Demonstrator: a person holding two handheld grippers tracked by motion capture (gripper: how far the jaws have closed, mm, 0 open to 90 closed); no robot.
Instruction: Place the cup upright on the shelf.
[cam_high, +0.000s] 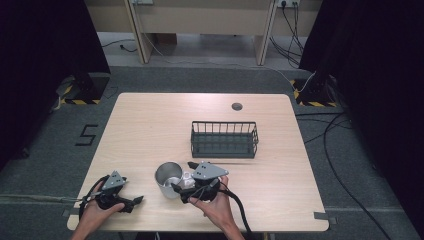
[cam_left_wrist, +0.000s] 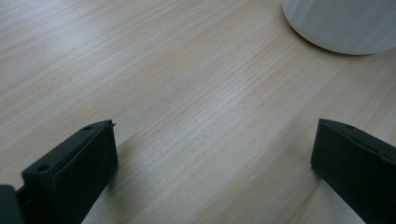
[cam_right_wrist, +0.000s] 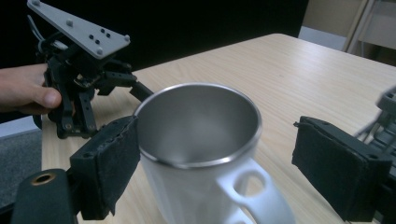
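A steel mug (cam_high: 168, 179) with a white outside and a white handle stands upright near the table's front edge. My right gripper (cam_high: 183, 176) is open around it from the right. In the right gripper view the mug (cam_right_wrist: 201, 140) sits between the jaws with its handle (cam_right_wrist: 254, 196) towards the camera. The left jaw is at the rim, the right jaw well clear. My left gripper (cam_high: 132, 202) rests low on the table to the mug's left, open and holding nothing. In the left gripper view (cam_left_wrist: 212, 154) the mug's white base (cam_left_wrist: 341, 23) lies ahead at the upper right.
An empty dark wire basket (cam_high: 224, 139) stands behind the mug, right of centre. A round cable port (cam_high: 237, 106) sits near the table's far edge. Bare wood (cam_high: 145, 130) spreads across the left and far parts of the table. Cables trail on the floor at right.
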